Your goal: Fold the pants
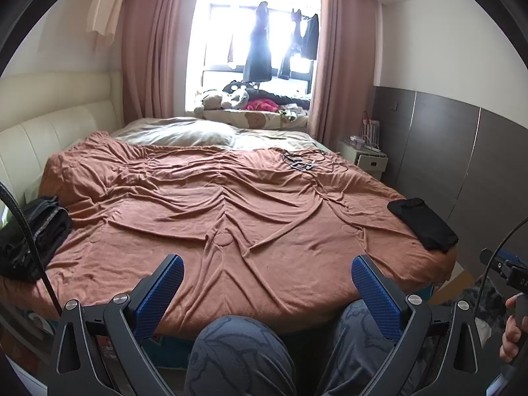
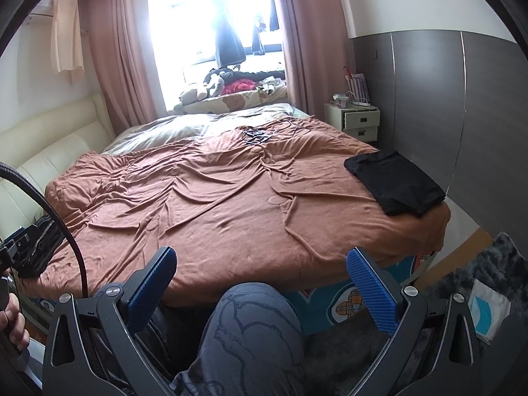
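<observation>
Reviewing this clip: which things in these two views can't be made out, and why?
- Dark pile at the bed's left edge, left wrist view: cut by the fisheye rim and crossed by a cable; garment type unclear.
- Folded black garment, right wrist view: folded flat, so pants or not is unclear.
- Small dark items on the far blanket: too small.
- Hanging clothes at the window: backlit, washed out.
- Left gripper and right gripper: open, empty.

Bedspread (image 1: pixel 231 204): soft rust-brown cloth, matt, heavily creased.
Folded pants (image 2: pixel 396 181): black cloth, matt, smooth.
Dark pile (image 1: pixel 36 231): black and grey cloth, rumpled.
Headboard (image 1: pixel 43 132): cream padded leather-like cover, slight sheen.
Gripper pads (image 2: pixel 371 293): blue, finely ribbed.
Gripper frames (image 1: pixel 89 336): black matt plastic with shiny metal bolts.
Curtains (image 1: pixel 148 49): dusty-pink cloth.
Wall panels (image 2: pixel 425 82): grey, smooth.
</observation>
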The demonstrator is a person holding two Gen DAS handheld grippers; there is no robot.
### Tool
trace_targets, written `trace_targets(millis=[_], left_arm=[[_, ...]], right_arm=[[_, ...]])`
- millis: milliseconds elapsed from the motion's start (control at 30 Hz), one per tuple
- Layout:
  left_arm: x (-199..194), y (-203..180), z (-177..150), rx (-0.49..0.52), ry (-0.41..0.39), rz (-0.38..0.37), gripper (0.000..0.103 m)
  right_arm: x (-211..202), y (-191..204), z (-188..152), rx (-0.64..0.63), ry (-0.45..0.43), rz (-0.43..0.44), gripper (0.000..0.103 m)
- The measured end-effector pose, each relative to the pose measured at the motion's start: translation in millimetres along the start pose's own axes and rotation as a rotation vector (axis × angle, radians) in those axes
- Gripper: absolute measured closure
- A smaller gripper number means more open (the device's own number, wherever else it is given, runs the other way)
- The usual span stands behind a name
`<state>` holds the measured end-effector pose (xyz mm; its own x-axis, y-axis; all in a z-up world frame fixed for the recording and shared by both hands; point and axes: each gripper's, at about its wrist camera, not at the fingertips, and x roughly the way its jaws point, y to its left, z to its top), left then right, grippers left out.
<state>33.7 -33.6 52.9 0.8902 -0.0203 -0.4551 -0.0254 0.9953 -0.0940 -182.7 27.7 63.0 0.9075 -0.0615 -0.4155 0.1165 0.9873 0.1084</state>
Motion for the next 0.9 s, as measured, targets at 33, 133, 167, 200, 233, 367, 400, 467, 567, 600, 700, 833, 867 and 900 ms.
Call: trace_targets(millis=[33,133,167,200,233,367,400,467,567,600,700,833,867,900], left_arm=[[-0.2,-0.6,-0.7,-0.001,0.002,0.001,0.001],[0.5,-1.8,-1.1,0.0,0.005,0.005,0.001],[0.6,-2.0,-1.1,-0.001,0.006,0.004,0.001],[0.8,-2.5,-1.5,-0.001,0.007,0.003,0.001],[1.3,-3.5,-1.5,0.0,0.009,0.004,0.001],[0.9,-4.5,-2.8,-0.001,0.01,0.004,0.001],[1.0,-4.4,-3.3,-0.002,0.009,0.003,0.001],[0.9,-4.4,-3.2,-0.001,0.009,0.003,0.001],[1.1,-4.3,-3.2,-0.001,0.009,0.004,0.001],[1.0,-4.2,-3.3,-0.001,0.01,0.003,0.001],[0.7,-5.3,-4.0,-0.001,0.013,0.003,0.001],[0.5,-5.8,-4.2,0.0,0.013,0.003,0.001],[0.4,-6.1,-4.2,0.0,0.012,0.003,0.001],[0.2,-6.2,-4.3,0.0,0.012,0.001,0.001]], right_arm=[[0.1,0.6,-0.2,0.0,0.002,0.001,0.0],[1.1,0.2,1.3,-0.001,0.005,0.003,0.0],[0.4,0.6,1.3,-0.001,0.005,0.003,0.0],[0.4,0.6,1.2,0.0,0.005,0.004,0.0],[0.3,0.8,1.1,0.001,0.006,0.005,0.0],[-0.6,1.3,0.9,-0.002,0.007,0.005,0.0],[-0.1,1.0,1.2,-0.002,0.007,0.004,0.0],[0.0,1.0,1.3,-0.003,0.007,0.004,0.0],[0.3,0.5,1.4,-0.005,0.009,0.006,0.0],[0.3,0.3,1.3,-0.005,0.009,0.006,0.0],[0.2,-0.5,1.5,-0.005,0.009,0.004,0.0],[-1.5,-2.3,2.0,-0.004,0.006,0.005,0.0],[-1.7,-2.3,1.7,-0.005,0.006,0.006,0.0],[-2.1,-2.3,1.6,-0.006,0.006,0.006,0.0]])
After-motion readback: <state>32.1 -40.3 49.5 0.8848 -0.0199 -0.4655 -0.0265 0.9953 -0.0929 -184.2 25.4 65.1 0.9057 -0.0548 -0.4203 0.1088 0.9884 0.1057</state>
